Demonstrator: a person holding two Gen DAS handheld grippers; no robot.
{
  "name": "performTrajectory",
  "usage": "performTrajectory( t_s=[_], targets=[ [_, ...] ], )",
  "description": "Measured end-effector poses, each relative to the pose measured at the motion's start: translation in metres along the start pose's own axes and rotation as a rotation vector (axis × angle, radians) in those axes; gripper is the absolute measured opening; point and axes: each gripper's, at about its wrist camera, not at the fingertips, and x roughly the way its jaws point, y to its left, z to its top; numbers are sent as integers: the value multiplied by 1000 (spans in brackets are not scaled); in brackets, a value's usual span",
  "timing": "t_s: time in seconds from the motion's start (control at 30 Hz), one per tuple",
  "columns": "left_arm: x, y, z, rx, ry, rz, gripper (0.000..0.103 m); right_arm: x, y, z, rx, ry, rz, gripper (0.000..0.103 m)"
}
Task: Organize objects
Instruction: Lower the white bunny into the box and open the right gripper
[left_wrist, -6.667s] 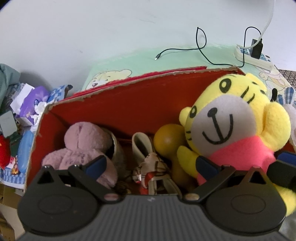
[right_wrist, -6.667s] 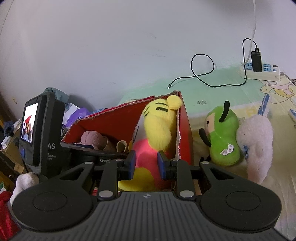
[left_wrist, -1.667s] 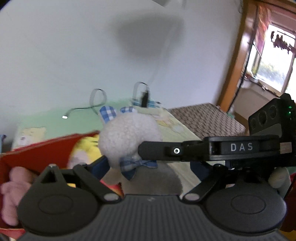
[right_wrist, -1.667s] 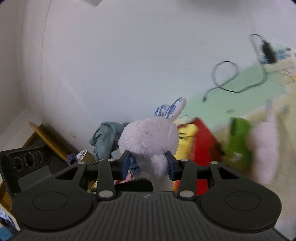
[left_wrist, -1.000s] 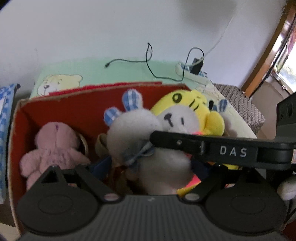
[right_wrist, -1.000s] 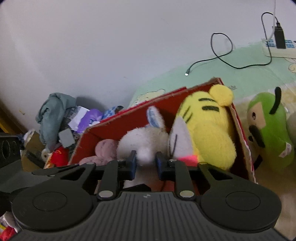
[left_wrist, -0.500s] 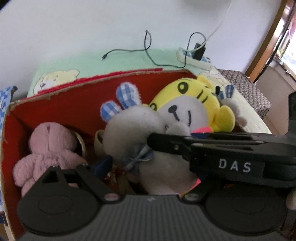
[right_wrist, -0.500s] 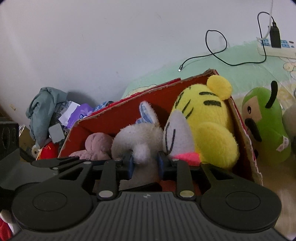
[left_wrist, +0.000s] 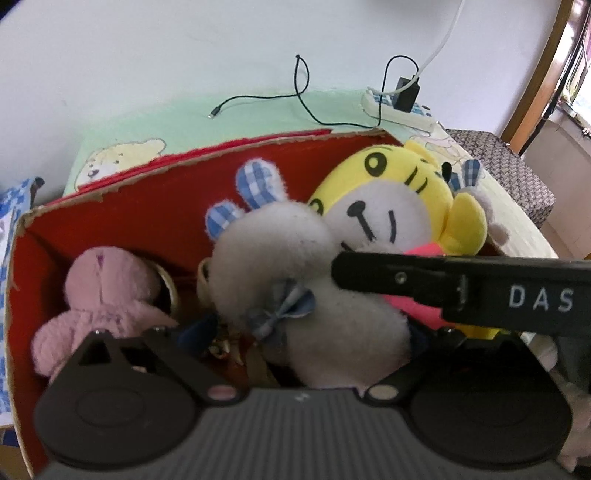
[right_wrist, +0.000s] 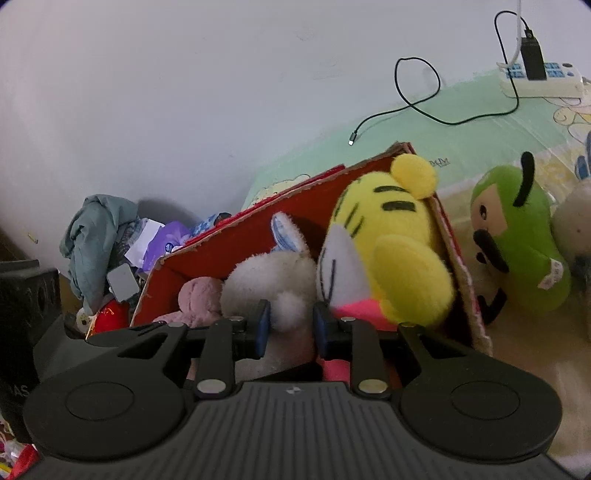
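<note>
— Where's the white rabbit (right_wrist: 269, 280)?

— In the red box (left_wrist: 122, 218), between the pink plush (left_wrist: 107, 288) and the yellow tiger (right_wrist: 391, 254); the right gripper (right_wrist: 290, 326) pinches its tail. Left gripper (left_wrist: 306, 332) is wide, empty.

— Handling?

— Soft, light, squashy; grip the body. The tiger crowds it; a green plush (right_wrist: 517, 243) waits outside on the bed.

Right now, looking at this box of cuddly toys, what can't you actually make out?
- Left wrist view: small items at the bottom of the red box are hidden behind the white bunny and the pink plush.
- Left gripper: the bunny hides its right fingertip.
- Right wrist view: a pale plush beside the green toy is cut off by the frame edge.
</note>
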Motion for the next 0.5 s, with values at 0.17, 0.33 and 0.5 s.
performTrajectory(
  t_s=[0.17, 0.33, 0.5],
  targets=[
    [0, 0, 0, 7, 1, 14, 101, 0, 2, -1, -2, -2, -2, 24],
    [0, -4, 0, 33, -3, 40, 102, -2, 1, -3, -8, -3, 2, 24],
    [0, -4, -1, 42, -2, 49, 103, -6, 0, -7, -4, -12, 9, 24]
  ],
)
